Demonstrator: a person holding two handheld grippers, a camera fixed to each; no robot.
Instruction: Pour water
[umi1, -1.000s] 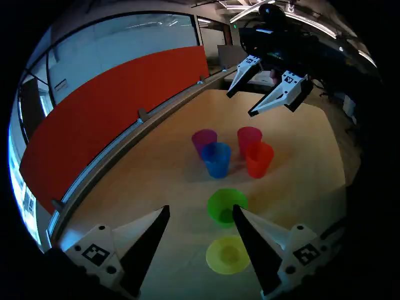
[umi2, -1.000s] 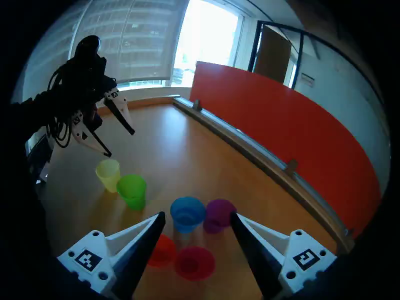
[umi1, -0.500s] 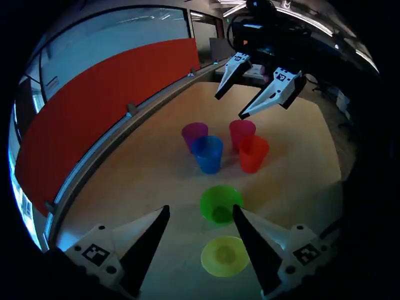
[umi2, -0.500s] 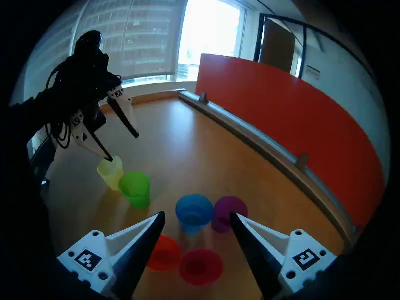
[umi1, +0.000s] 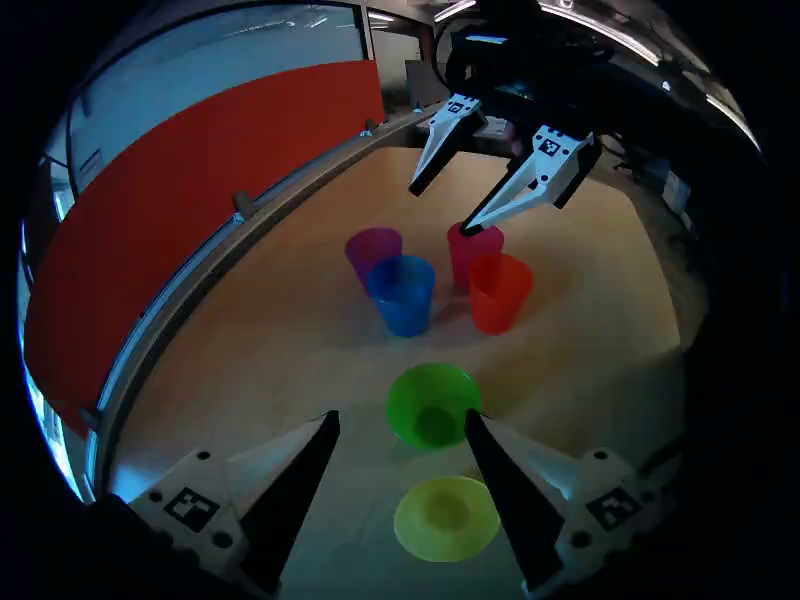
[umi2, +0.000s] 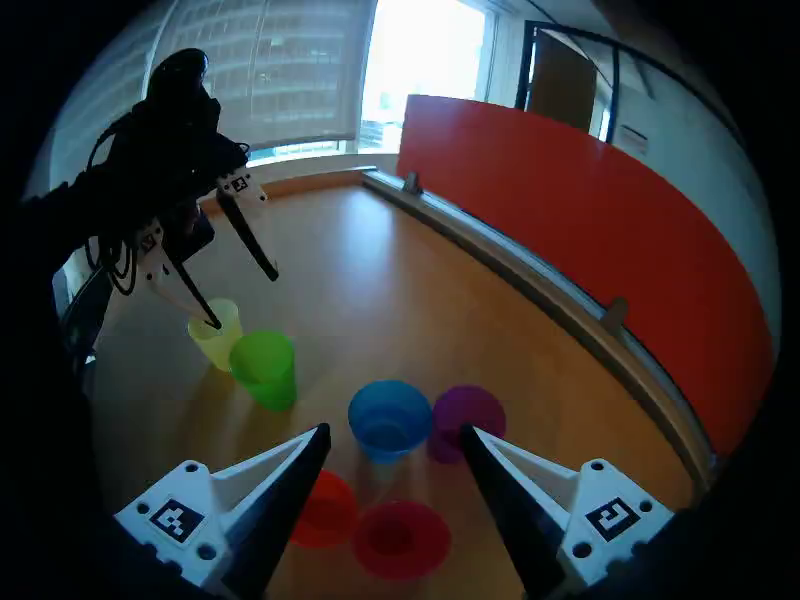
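Two handheld grippers above six translucent plastic cups on a smooth, pale wooden table (umi1: 300, 330). Over the last second both grippers have sunk and closed in on the cups. In the right gripper view, the left gripper (umi2: 245, 300) has come down until one finger's tip overlaps the rim of the pale yellow tapered cup (umi2: 215, 335). In the left gripper view, the right gripper (umi1: 438, 210) now has one tip in line with the rim of the magenta cup (umi1: 473, 250). Whether either tip touches cannot be told. The jaws of both stand wide apart and hold nothing, and no cup has shifted. This reads as the approach to a grasp, with pouring not yet begun.

The green cup (umi1: 432, 405) stands just beside the yellow one, well apart from a tight cluster of four: the blue cup (umi1: 402, 295), the purple cup (umi1: 373, 250), the magenta one and the orange cup (umi1: 500, 292). All are thin-walled, glossy, round-mouthed and upright, narrowing toward the base. Water cannot be made out in any of them. A matte red partition panel (umi1: 200, 170) runs along one edge of the table.
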